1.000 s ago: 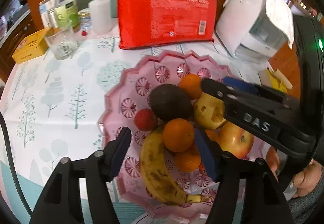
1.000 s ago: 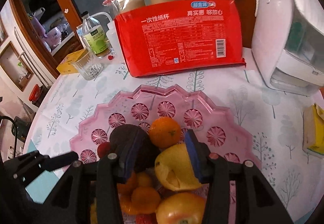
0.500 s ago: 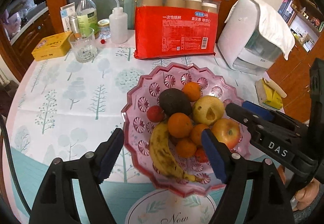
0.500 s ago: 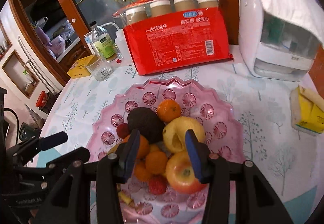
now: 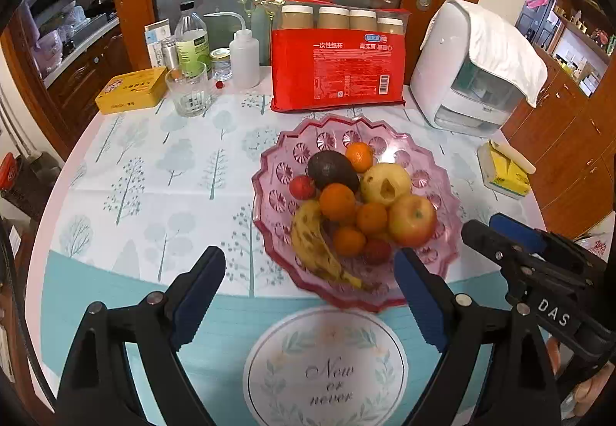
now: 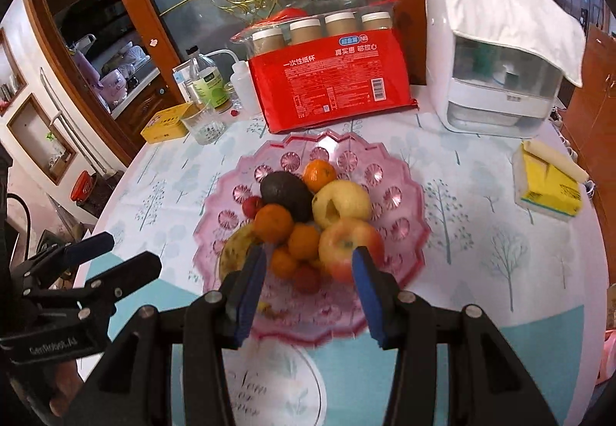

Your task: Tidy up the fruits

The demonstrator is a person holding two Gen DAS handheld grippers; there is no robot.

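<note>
Left claw (image 5: 308, 295): jaws wide, empty, poised above the table on the near side of the bowl (image 5: 269, 171). Right claw (image 6: 308, 283): jaws moderately apart, empty, poised over the bowl's near rim, with the apple (image 6: 348, 239) and the oranges (image 6: 304, 241) framed between its pads but not touching them.

Location of fruit: all visible fruit lies in the bowl. No loose fruit shows on the cloth around it.

- Avocado (image 5: 332, 170): far side of the pile, an orange just beyond it.
- Pear (image 5: 385, 182): right of the avocado, touching the apple on its near side.
- Banana (image 5: 313, 245): near-left edge of the pile.
- Two small red fruits, one at the pile's left edge and one at its near edge; kind cannot be told.

Step in hand: judged to be the close of gathering, both claws clear of the bowl. The next move, if any, calls for a check that nothing can roll off the pile; the banana's end sits close to the near rim.

Orientation: the banana's long axis runs from the pile's centre outward to the near rim, tip pointing near and slightly right. The avocado's long axis runs left to right, slightly slanted.
</note>
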